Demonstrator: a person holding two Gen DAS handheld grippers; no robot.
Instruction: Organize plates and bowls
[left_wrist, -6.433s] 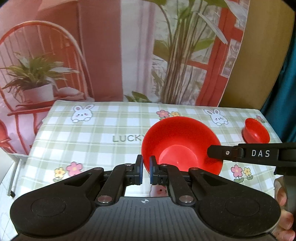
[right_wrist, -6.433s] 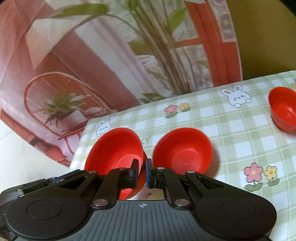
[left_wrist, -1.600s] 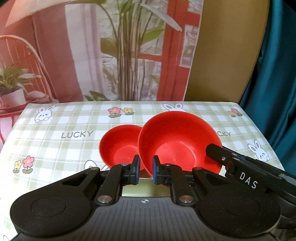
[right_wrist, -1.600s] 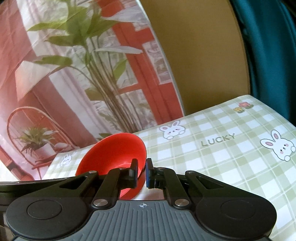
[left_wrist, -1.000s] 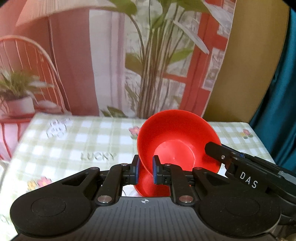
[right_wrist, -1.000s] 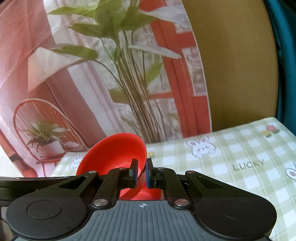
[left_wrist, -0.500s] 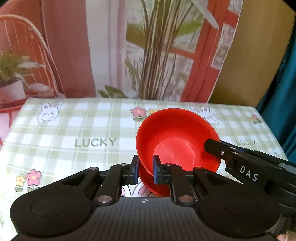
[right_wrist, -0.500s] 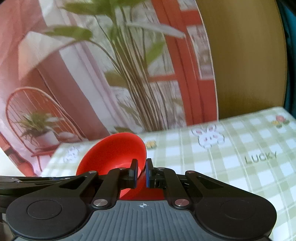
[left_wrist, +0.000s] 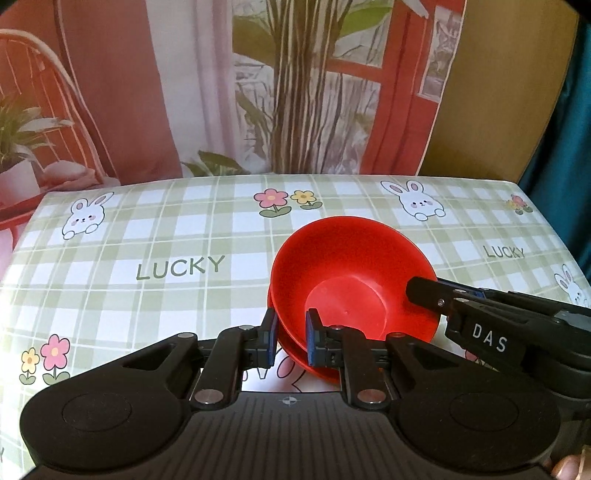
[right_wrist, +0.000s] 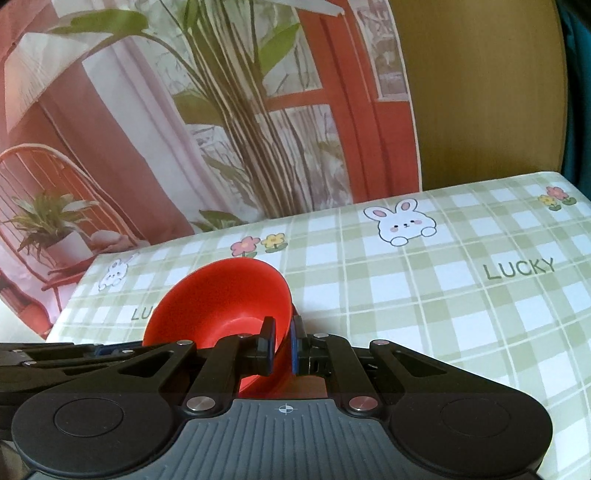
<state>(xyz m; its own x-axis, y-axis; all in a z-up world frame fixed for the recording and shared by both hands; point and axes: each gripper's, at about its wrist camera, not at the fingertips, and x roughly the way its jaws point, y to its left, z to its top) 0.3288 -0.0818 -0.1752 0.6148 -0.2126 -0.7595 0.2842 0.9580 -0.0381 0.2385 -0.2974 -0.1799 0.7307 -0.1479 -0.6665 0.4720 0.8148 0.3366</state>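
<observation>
Two red bowls are nested on the checked tablecloth. The upper red bowl (left_wrist: 351, 273) sits tilted inside the lower red bowl (left_wrist: 295, 352), whose rim shows beneath it. My left gripper (left_wrist: 290, 341) is shut on the near rims of the bowls, with one finger inside and one outside. My right gripper (right_wrist: 281, 349) is shut on the right rim of the upper bowl (right_wrist: 221, 299); it also shows in the left wrist view (left_wrist: 424, 293) reaching in from the right.
The table (left_wrist: 147, 266) carries a green checked cloth with rabbits, flowers and "LUCKY" prints. A printed backdrop (left_wrist: 258, 92) stands along the far edge. A teal curtain (left_wrist: 569, 129) hangs at the right. The table's right edge is close to the bowls.
The stacked bowls have come down from the air onto the table. Both grippers have kept their hold on the rims throughout.
</observation>
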